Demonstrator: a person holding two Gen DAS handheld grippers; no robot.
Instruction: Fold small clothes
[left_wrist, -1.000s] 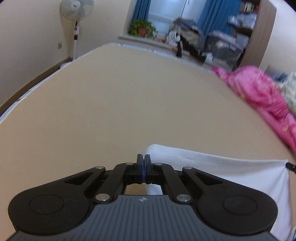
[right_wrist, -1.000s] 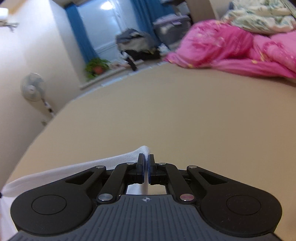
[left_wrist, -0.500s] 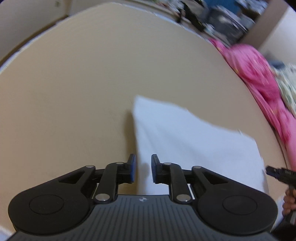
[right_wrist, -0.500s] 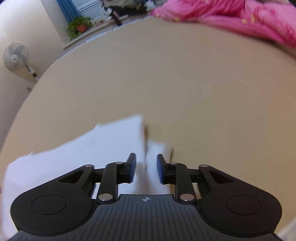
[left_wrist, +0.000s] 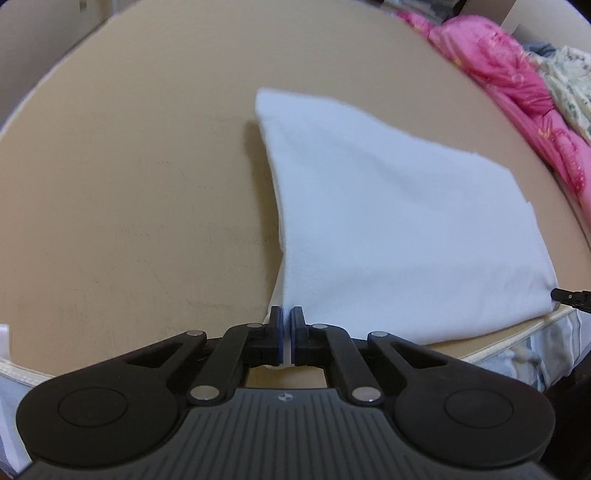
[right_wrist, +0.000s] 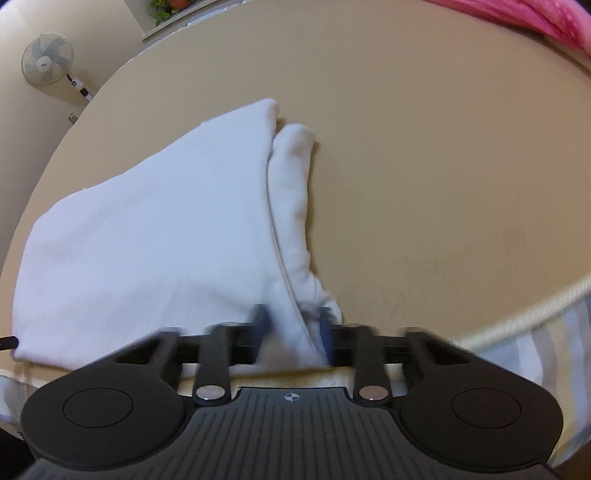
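Note:
A white garment (left_wrist: 399, 229) lies folded on the tan bed surface (left_wrist: 129, 184), near its front edge. My left gripper (left_wrist: 287, 325) is shut on the garment's near left corner. In the right wrist view the same white garment (right_wrist: 155, 229) shows a rolled sleeve part (right_wrist: 291, 192) along its right side. My right gripper (right_wrist: 293, 325) is open, its jaws on either side of the garment's near right corner. The right gripper's tip (left_wrist: 569, 295) shows at the right edge of the left wrist view.
A pink quilt (left_wrist: 517, 85) lies piled at the far right of the bed. A standing fan (right_wrist: 46, 66) is by the wall at left. The bed's piped front edge (right_wrist: 535, 310) runs close below both grippers.
Both grippers let go of the garment's far edge and drew back to its near corners. The left gripper has shut on the near left corner. The right gripper has opened wider.

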